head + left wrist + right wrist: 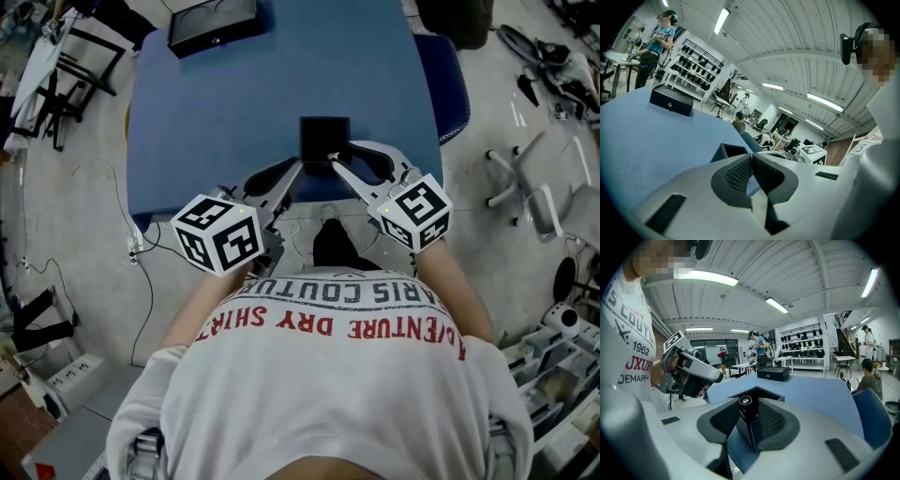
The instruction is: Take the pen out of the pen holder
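The black square pen holder (pixel 324 137) stands near the front edge of the blue table (pixel 234 94). In the right gripper view a dark pen (pixel 746 405) with a silvery top stands upright at the holder's (pixel 759 394) near corner. My right gripper (pixel 746 414) has its pads closed against that pen on both sides. In the head view the right gripper (pixel 334 157) reaches the holder's front right edge. My left gripper (pixel 298 167) sits just left of the holder; its pads (pixel 740 173) meet with nothing between them, and the holder (pixel 732 151) shows just beyond them.
A flat black box (pixel 214 23) lies at the table's far left (pixel 671 101). A blue chair (pixel 450 84) stands against the table's right side. Stands, chairs and cables crowd the floor around. People stand at benches far behind.
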The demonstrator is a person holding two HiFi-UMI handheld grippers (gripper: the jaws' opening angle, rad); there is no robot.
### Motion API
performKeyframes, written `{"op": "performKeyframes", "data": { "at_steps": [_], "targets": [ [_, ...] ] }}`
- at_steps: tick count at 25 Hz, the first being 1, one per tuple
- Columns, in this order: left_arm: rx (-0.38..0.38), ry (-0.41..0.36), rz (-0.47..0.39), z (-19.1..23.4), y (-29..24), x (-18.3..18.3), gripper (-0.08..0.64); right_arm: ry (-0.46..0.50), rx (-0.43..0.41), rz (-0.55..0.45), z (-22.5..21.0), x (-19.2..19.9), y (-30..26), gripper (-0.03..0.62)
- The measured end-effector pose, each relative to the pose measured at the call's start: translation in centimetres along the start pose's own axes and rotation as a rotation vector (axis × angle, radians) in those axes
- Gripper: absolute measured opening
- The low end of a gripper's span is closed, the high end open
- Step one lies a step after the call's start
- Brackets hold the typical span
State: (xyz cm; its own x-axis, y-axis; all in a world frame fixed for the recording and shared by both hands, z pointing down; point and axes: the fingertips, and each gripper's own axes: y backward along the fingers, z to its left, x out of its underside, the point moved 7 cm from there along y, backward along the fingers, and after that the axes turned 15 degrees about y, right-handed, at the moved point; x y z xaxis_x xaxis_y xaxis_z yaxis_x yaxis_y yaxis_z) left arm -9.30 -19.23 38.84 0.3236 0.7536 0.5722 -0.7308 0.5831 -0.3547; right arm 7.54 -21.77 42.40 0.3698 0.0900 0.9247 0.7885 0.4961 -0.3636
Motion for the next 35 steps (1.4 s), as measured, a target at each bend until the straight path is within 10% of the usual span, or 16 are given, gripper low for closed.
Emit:
{"op": "performKeyframes", "data": {
  "at_steps": [35],
  "targets": [
    [0.040, -0.013, -0.037, 0.0, -1.3, -2.8, 0.032, -0.060, 0.057, -0.093, -3.3, -4.1, 1.7, 0.089]
  ]
}}
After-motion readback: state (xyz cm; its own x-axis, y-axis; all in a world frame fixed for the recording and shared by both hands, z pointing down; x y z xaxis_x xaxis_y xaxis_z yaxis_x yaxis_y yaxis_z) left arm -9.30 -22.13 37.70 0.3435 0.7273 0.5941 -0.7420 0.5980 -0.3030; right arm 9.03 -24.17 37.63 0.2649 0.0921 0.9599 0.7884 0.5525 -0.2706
